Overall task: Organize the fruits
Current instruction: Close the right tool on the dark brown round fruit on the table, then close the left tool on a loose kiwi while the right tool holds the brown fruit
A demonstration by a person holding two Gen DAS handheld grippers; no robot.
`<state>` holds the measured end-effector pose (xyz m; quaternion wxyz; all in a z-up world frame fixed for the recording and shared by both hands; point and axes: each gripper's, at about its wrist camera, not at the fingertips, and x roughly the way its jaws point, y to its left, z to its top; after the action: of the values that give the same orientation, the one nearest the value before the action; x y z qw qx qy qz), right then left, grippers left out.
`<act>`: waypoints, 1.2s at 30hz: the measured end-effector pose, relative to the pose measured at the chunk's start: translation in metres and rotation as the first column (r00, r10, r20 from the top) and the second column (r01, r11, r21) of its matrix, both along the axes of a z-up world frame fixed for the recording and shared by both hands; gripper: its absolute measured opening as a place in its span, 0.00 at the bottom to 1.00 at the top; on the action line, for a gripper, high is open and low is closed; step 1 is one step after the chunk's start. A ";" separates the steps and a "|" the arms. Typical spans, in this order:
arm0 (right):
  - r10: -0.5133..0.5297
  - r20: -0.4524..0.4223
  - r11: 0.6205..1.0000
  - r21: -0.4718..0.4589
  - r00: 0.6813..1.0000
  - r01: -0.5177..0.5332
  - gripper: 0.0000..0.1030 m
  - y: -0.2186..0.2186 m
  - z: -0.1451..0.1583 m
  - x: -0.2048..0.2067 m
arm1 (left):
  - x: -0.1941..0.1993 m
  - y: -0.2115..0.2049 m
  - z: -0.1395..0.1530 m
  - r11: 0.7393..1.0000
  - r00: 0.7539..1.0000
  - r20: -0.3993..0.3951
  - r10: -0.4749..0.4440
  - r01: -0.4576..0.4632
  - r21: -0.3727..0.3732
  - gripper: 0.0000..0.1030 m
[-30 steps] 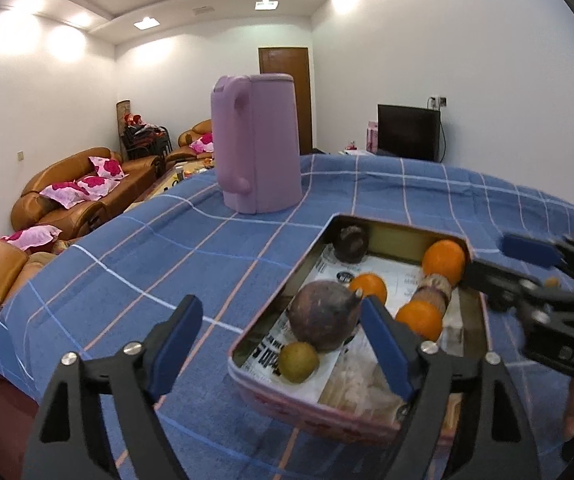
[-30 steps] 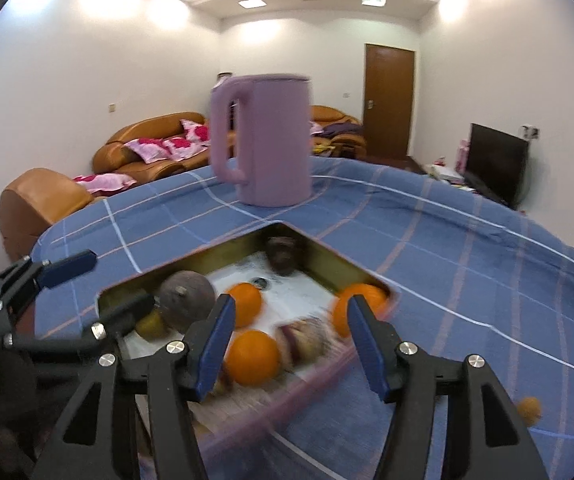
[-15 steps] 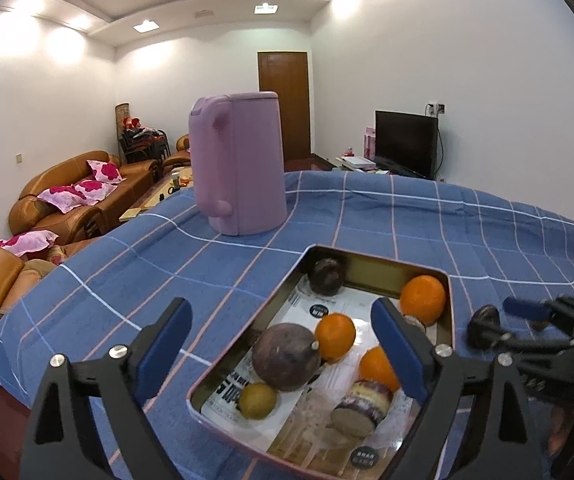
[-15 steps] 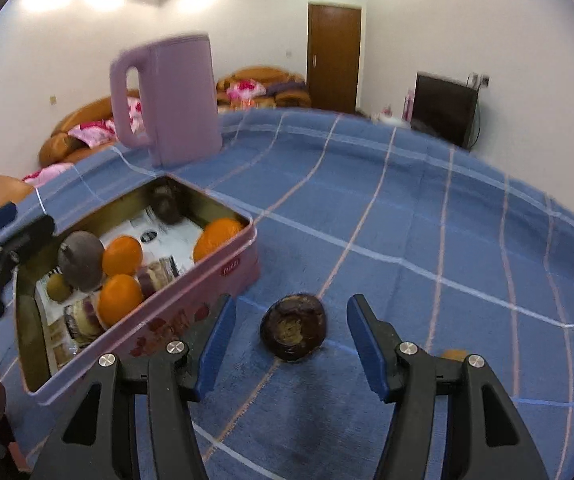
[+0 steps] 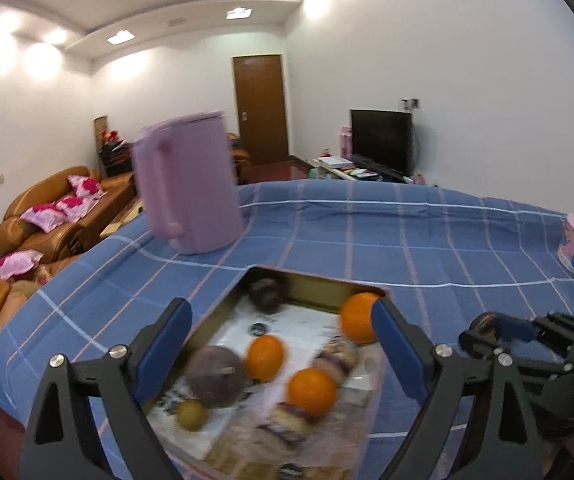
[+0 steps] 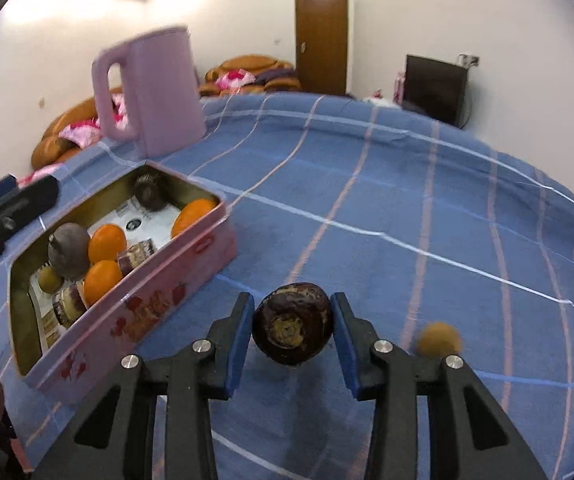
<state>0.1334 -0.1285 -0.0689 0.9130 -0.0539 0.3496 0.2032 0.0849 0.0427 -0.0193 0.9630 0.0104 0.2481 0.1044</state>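
Right claw (image 6: pixel 291 330) is closing on a dark round fruit (image 6: pixel 291 329), its blue pads (image 6: pixel 240 342) sitting at the fruit's two sides; the fruit is lying on the blue checked cloth (image 6: pixel 407 200), at about 4 o'clock from the pink tin (image 6: pixel 135 300). Left claw (image 5: pixel 279 354) is hanging with its jaws wide apart and gripping nothing, above the tin, which is holding oranges (image 6: pixel 107 243) and other fruit. A small tan fruit (image 6: pixel 439 339) is lying at 3 o'clock of the dark one. A lilac jug (image 6: pixel 151 92) is standing at 12 o'clock of the tin.

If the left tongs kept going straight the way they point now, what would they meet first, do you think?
Most likely the open pink metal tin of fruit: the left tongs hang open above it, aimed at an orange, though depth is unclear.
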 end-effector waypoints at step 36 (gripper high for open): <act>-0.320 0.048 0.947 0.037 0.946 0.318 0.40 -0.144 0.004 -0.003 | 0.072 -0.169 -0.051 0.901 0.869 -0.246 -0.430 0.428 -0.063 0.79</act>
<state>0.1309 -0.2722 -0.0645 0.9435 0.0112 0.3263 0.0565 0.1572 -0.1262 -0.0705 0.9223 0.0754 0.3613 -0.1151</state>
